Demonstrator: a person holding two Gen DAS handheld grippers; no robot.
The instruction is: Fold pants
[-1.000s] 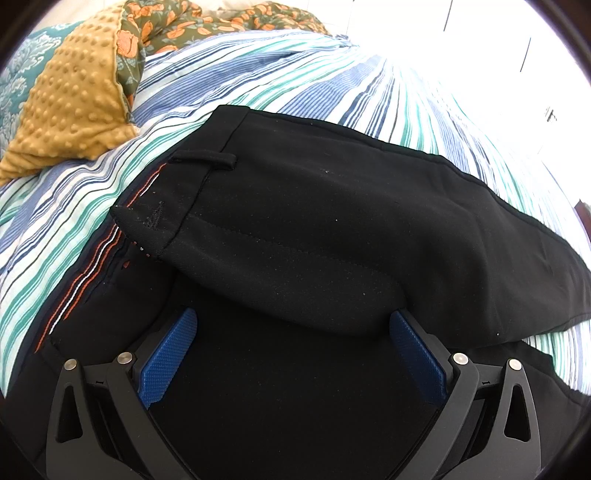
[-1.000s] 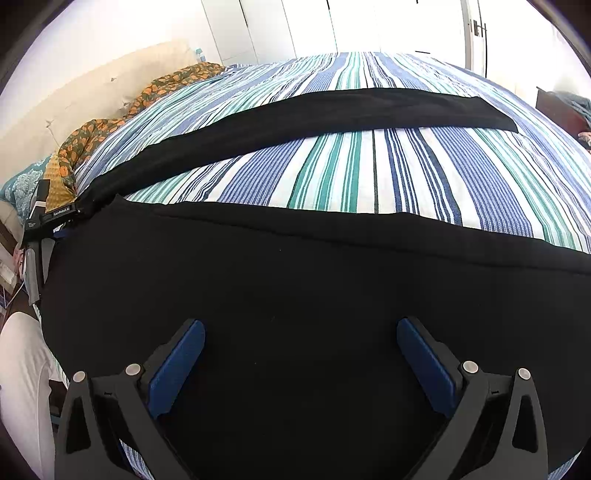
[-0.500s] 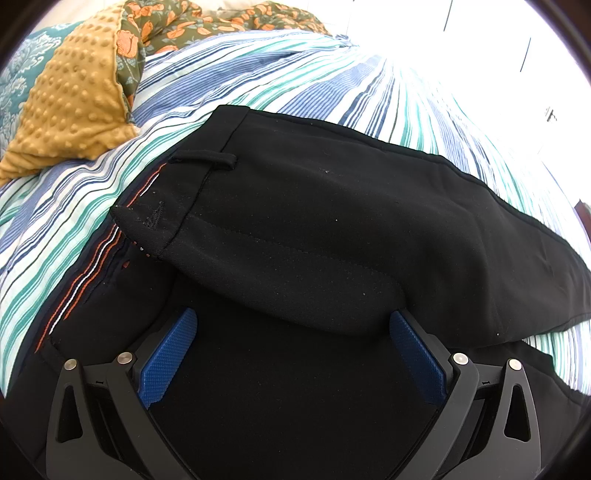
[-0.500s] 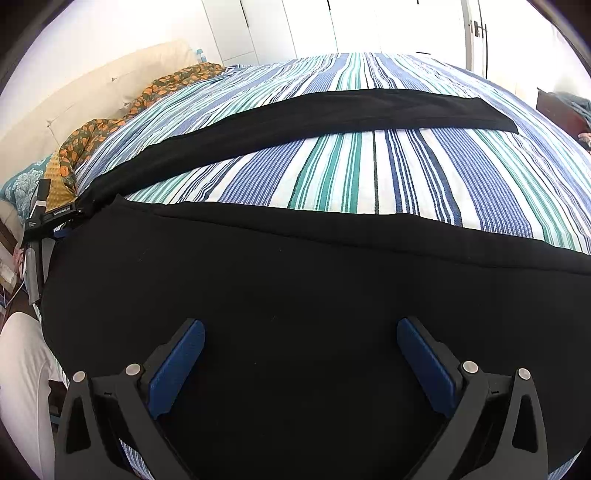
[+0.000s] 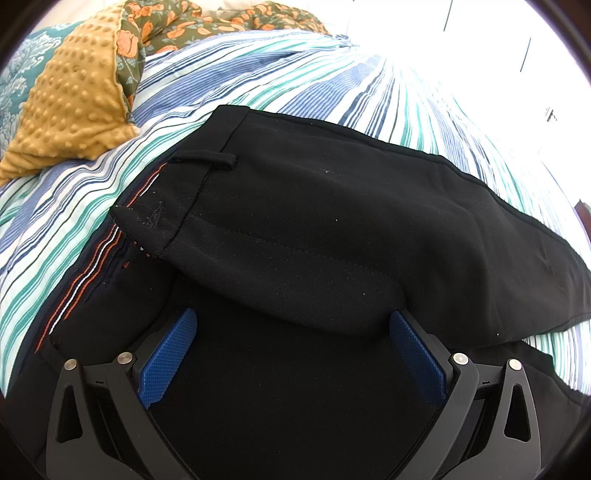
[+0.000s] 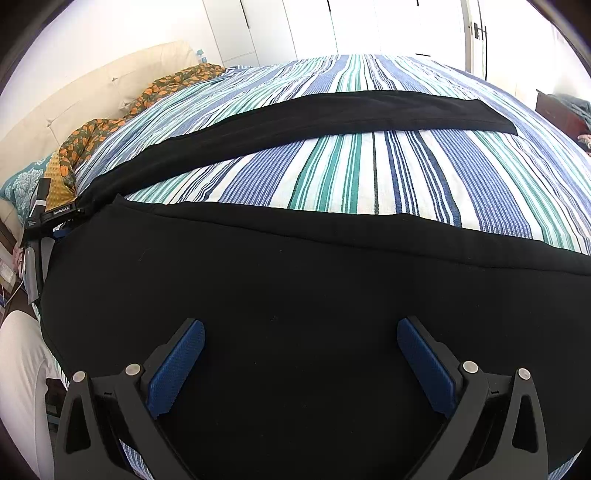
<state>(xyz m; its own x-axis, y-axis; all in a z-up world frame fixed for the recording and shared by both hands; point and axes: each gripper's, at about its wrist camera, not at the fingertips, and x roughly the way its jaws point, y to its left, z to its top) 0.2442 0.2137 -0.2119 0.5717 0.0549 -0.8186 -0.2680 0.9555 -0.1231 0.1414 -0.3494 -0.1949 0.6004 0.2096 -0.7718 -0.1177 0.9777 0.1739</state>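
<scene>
Black pants (image 5: 332, 229) lie spread on a striped bed. In the left wrist view the waistband with a belt loop (image 5: 205, 159) and orange-white inner trim sits ahead, one flap folded back over the fabric. My left gripper (image 5: 293, 345) hovers open over the seat area, blue pads wide apart, nothing between them. In the right wrist view one leg (image 6: 332, 118) stretches across the bed and the other leg (image 6: 295, 302) fills the foreground. My right gripper (image 6: 301, 356) is open above that near leg. The left gripper's body (image 6: 44, 218) shows at the left edge.
The blue, teal and white striped bedspread (image 6: 369, 177) covers the bed. A yellow dotted pillow (image 5: 70, 107) and an orange floral cloth (image 5: 207, 26) lie at the head end by a cream headboard (image 6: 92, 99). White closet doors (image 6: 351, 26) stand behind.
</scene>
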